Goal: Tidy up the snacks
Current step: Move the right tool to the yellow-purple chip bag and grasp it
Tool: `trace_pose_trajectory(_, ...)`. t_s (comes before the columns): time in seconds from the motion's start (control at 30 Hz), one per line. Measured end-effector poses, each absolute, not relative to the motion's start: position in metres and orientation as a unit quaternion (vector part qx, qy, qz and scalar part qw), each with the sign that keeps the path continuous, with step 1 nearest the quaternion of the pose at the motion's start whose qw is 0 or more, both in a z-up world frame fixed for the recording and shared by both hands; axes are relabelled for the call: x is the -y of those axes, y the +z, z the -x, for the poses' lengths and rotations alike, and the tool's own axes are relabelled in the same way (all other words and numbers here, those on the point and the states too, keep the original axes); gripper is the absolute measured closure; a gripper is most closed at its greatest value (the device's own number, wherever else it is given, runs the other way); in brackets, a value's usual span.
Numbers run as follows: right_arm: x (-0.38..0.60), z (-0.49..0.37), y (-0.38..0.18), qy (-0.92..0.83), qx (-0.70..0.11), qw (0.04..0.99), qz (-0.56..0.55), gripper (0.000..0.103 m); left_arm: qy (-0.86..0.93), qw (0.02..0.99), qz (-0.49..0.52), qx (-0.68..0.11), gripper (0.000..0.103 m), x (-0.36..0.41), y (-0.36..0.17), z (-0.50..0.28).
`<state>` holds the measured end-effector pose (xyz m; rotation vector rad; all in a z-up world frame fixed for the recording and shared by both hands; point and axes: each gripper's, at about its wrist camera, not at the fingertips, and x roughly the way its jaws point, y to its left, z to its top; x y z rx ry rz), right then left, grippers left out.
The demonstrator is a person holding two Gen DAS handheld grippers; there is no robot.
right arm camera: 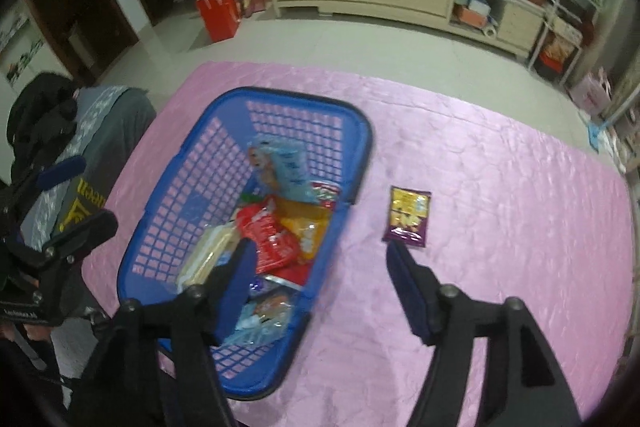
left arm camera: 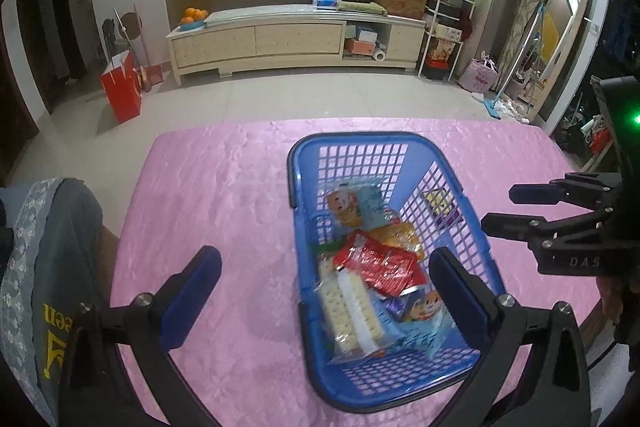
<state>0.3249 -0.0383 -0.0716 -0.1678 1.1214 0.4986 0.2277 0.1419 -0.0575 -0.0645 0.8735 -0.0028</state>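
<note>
Right gripper (right arm camera: 320,263) wide, empty; purple packet (right arm camera: 408,217) on the table (right arm camera: 500,187) just beyond its fingertips, beside the basket (right arm camera: 352,131). Left gripper (left arm camera: 326,275) wide, empty.

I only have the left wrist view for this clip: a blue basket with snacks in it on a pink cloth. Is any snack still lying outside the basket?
Observer: Yes. One purple packet lies flat on the pink cloth. It is beside the blue basket and not touching it.
Operator: Where is the right tool relative to that packet?
Observer: In the right wrist view, the right tool is open and empty. The packet lies just beyond one of its fingertips, not between the two.
</note>
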Motion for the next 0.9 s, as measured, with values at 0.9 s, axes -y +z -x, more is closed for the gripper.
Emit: trace_pose_trajectory(0.9, 0.097, -0.413, -0.149, 0.149, -0.566, 0.807, 0.078, 0.023, 0.009, 0.863, 0.050, -0.503, 0.000, -0.089, -0.094, -0.340)
